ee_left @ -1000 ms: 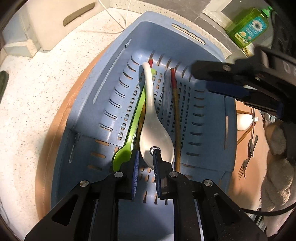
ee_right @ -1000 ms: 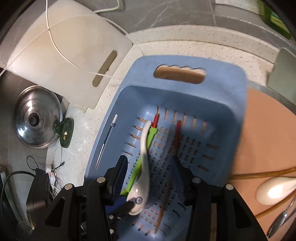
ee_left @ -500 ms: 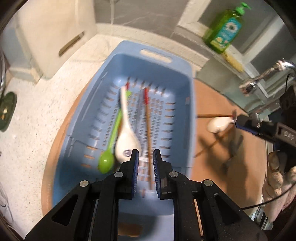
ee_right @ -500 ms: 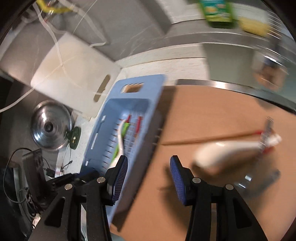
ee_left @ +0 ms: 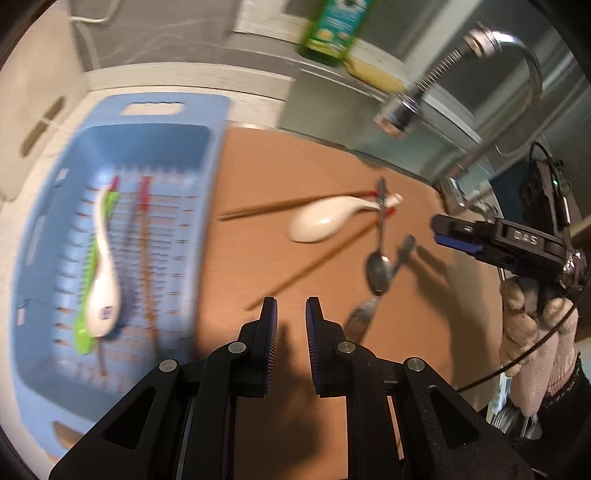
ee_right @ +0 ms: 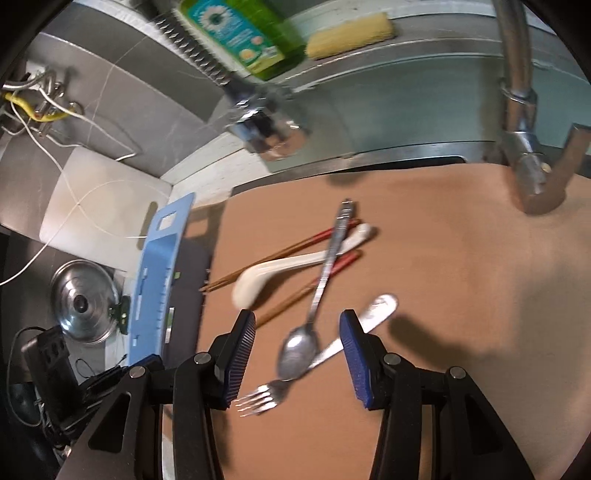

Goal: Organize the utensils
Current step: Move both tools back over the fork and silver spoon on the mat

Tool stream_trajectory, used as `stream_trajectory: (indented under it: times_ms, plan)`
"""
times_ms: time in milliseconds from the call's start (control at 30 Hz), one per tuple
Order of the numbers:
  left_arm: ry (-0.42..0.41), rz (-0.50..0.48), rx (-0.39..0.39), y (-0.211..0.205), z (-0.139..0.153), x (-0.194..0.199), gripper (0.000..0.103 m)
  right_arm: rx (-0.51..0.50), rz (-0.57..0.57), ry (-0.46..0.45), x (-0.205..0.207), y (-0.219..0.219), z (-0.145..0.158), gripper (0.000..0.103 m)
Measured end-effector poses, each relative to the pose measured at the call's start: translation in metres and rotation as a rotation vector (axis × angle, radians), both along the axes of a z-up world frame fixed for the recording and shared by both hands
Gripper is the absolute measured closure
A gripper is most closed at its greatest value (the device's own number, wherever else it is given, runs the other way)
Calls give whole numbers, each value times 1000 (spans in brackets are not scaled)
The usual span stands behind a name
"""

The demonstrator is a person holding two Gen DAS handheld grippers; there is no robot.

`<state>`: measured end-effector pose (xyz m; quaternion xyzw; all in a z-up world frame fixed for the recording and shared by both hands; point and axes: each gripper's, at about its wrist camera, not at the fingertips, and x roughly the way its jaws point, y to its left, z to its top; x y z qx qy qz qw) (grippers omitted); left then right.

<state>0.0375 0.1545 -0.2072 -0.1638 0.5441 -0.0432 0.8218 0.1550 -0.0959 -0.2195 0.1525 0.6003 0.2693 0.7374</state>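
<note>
A blue slotted basket (ee_left: 218, 155) at the left holds a white ceramic spoon (ee_left: 103, 280), a green spoon (ee_left: 83, 332) and red-tipped chopsticks (ee_left: 146, 258). On the brown mat (ee_right: 443, 295) lie a second white spoon (ee_right: 280, 269), two chopsticks (ee_right: 295, 295), a metal spoon (ee_right: 314, 314) and a fork (ee_right: 332, 350). My left gripper (ee_left: 288, 321) is slightly open and empty above the mat, right of the basket. My right gripper (ee_right: 295, 354) is open wide, straddling the metal spoon's bowl and the fork from above.
A faucet (ee_right: 517, 92) hangs over the mat at the back right. Green dish soap (ee_right: 240, 33) and a yellow sponge (ee_right: 351, 33) sit on the back ledge. A white cutting board (ee_right: 103, 206) and a steel pot lid (ee_right: 83, 306) lie left of the basket.
Both grippers swung right, from over the basket to over the mat. The left one has left the white spoon in the basket. The right one now hovers over the metal spoon and fork.
</note>
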Motion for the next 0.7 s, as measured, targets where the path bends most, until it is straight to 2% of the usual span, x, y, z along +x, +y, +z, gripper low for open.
stream_trajectory:
  times_ms: [267,367,467,533,667,700]
  plan:
    - [37,-137,-10,-56,-17,24,88,-19,-60,125,4,-22,-32,66]
    - [68,-189,13,-71,-27,29,82,4,-90,177,6,-26,-44,66]
    - [97,-225,23,-77,-36,29,82,11,-106,196,8,-25,-48,66]
    - [110,-244,30,-79,-39,28,77,12,-111,203,10,-22,-49,66]
    - [120,-271,47,-82,-41,27,74,0,-116,212,13,-17,-51,66]
    - [121,-280,59,-84,-41,26,70,-3,-120,214,14,-17,-51,66]
